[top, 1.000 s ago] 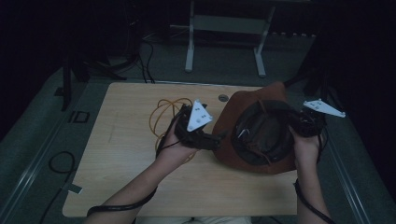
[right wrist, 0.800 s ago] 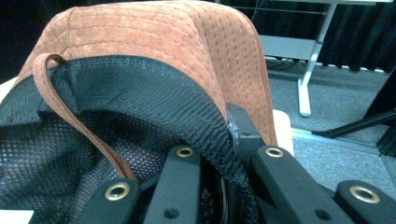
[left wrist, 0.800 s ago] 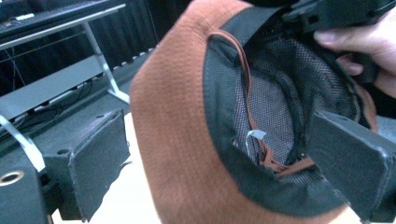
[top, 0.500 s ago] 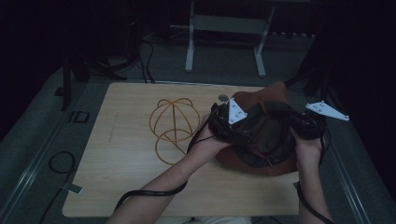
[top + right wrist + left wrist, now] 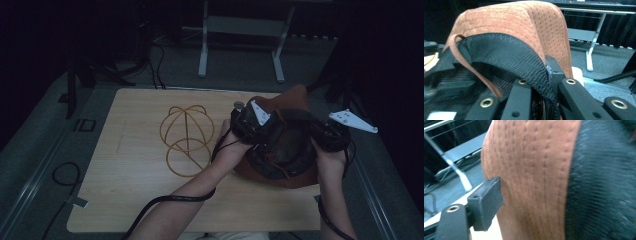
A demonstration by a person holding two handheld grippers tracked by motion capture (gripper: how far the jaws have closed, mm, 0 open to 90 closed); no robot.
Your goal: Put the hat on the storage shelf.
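Observation:
A brown suede hat [image 5: 295, 100] with a black mesh lining [image 5: 287, 147] is held upside down over the table's right side. My left gripper [image 5: 248, 123] is at the hat's left rim. In the left gripper view one finger [image 5: 486, 202] presses the stitched brown outside [image 5: 531, 177], and the other jaw is hidden inside the hat. My right gripper [image 5: 327, 136] is shut on the right rim, and its own view has the gripper [image 5: 541, 77] clamped across the black mesh band [image 5: 524, 57]. A gold wire hat frame [image 5: 186, 139] lies on the table left of the hat.
The wooden table [image 5: 130, 190] has bare room at its left and front. A small round fitting [image 5: 239, 105] sits near the far edge. A metal stand [image 5: 240, 30] and cables [image 5: 150, 60] lie on the floor beyond the table.
My left hand moved right, off the wire frame and onto the hat's left rim, so the frame now lies uncovered. The right gripper kept its hold on the hat.

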